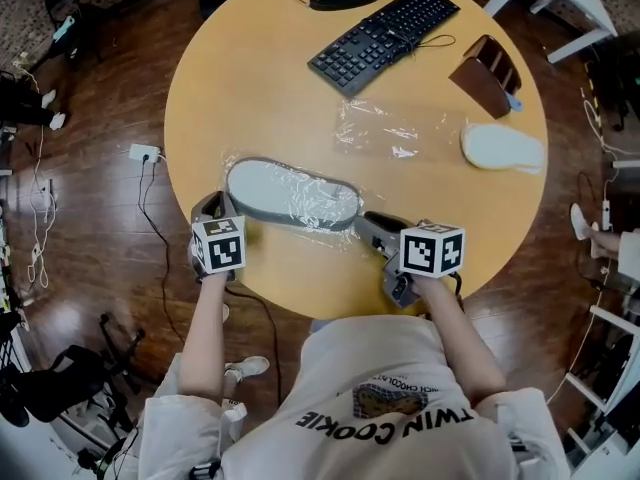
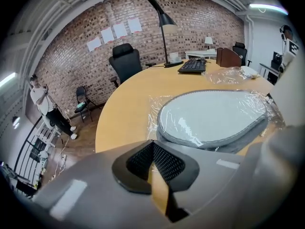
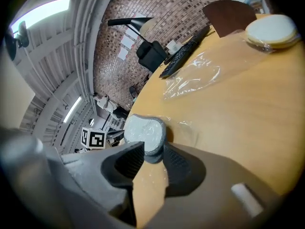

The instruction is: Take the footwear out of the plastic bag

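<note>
Already removed: pale slipper (image 1: 503, 148), well beyond right gripper (image 3: 151, 152)
bagged: grey slipper (image 1: 290, 193), just beyond left gripper (image 2: 152, 147)
left gripper: clenched, empty
right gripper: released

Showing round desk (image 1: 250, 88) standing on dark wood floor (image 1: 100, 258), brick wall (image 2: 200, 18) backing black office chair (image 2: 125, 63), lamp (image 2: 166, 19).

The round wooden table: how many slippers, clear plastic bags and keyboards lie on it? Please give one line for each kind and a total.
Slippers: 2, the grey slipper with a pale sole, inside a bag, and the bare white slipper.
Clear plastic bags: 2, the bag around the grey slipper and the empty flat bag.
Black keyboard: 1.
Total: 5.
</note>
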`<state>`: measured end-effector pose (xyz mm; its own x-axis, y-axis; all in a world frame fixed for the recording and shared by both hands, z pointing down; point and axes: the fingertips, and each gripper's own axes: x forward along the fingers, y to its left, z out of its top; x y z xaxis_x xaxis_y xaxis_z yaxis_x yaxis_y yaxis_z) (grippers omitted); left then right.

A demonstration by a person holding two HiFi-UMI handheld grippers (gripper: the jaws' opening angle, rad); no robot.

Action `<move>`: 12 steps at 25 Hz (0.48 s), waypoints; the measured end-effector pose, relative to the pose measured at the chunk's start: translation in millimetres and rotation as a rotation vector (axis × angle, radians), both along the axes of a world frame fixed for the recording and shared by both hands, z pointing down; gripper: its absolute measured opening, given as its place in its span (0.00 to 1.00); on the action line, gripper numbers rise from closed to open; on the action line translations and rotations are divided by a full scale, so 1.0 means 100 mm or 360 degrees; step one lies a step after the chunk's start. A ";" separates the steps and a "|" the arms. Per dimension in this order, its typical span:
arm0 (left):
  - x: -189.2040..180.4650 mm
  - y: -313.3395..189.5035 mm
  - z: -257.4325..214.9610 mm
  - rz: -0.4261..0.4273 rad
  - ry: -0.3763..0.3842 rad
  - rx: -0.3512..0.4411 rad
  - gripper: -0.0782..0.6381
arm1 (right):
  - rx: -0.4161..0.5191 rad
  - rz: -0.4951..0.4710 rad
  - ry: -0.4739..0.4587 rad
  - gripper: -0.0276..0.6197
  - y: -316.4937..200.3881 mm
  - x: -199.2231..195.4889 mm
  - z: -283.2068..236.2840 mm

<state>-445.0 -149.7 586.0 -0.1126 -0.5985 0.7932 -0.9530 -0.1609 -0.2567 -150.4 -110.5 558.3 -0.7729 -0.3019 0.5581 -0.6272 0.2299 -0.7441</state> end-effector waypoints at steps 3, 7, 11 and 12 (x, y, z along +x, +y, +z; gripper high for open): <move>0.00 -0.02 0.01 0.0007 -0.0005 -0.0004 0.11 | -0.0023 -0.0002 0.0058 0.22 0.01 0.06 0.08; 0.00 0.00 0.04 -0.0006 0.0018 -0.0016 0.11 | -0.0032 -0.0055 0.0130 0.22 0.04 0.07 0.15; -0.01 0.01 0.06 0.0006 0.0016 -0.0011 0.11 | -0.0063 -0.0062 0.0108 0.22 0.05 -0.01 0.18; 0.00 0.01 0.06 0.0010 0.0016 -0.0011 0.11 | -0.0077 -0.0060 0.0099 0.22 0.04 -0.02 0.19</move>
